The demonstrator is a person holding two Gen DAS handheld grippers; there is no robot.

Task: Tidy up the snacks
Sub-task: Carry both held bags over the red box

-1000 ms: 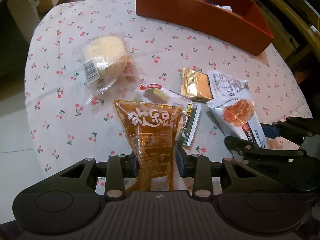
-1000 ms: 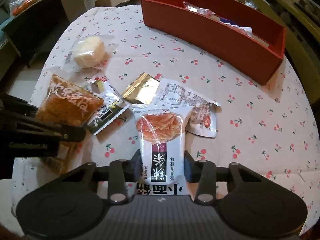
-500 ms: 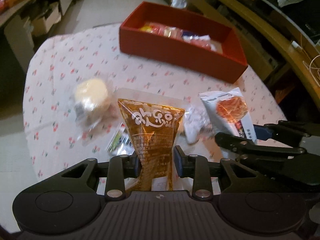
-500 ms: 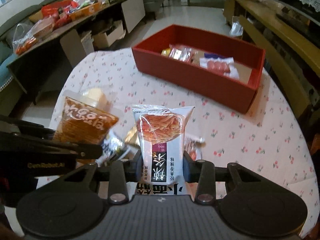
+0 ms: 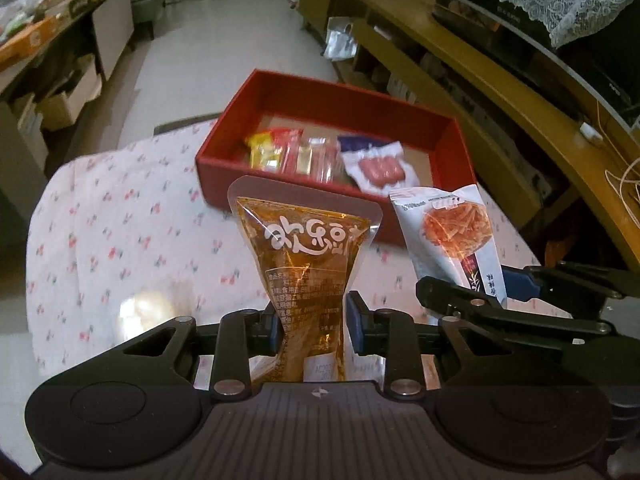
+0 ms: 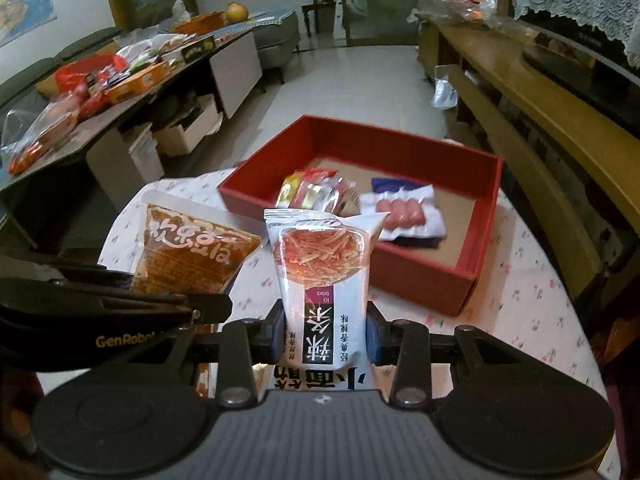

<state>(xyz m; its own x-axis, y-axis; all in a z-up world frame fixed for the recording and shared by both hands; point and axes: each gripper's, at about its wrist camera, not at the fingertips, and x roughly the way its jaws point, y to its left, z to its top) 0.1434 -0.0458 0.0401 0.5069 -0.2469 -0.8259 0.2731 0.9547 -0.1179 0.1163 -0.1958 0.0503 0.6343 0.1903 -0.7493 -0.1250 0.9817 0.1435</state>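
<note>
My left gripper (image 5: 312, 326) is shut on an orange-brown snack pouch (image 5: 306, 248) with white lettering and holds it upright above the table. My right gripper (image 6: 325, 330) is shut on a white packet of red shredded snack (image 6: 322, 256), also held upright. Each held snack shows in the other view: the white packet (image 5: 452, 232) to the right, the orange pouch (image 6: 188, 252) to the left. Ahead stands the red box (image 5: 288, 184), also in the right wrist view (image 6: 424, 280). It holds a sausage pack (image 6: 404, 216) and several small wrapped snacks (image 5: 296, 152).
The cherry-print tablecloth (image 5: 120, 216) covers the round table. A round pale cake in clear wrap (image 5: 140, 312) lies near the left gripper, blurred. A wooden bench (image 6: 552, 120) runs along the right. A cluttered side table (image 6: 120, 76) stands at the left.
Both grippers have risen from the table with their snacks and tilted forward toward the red box, whose inside now shows. The other loose snacks have dropped out of sight below.
</note>
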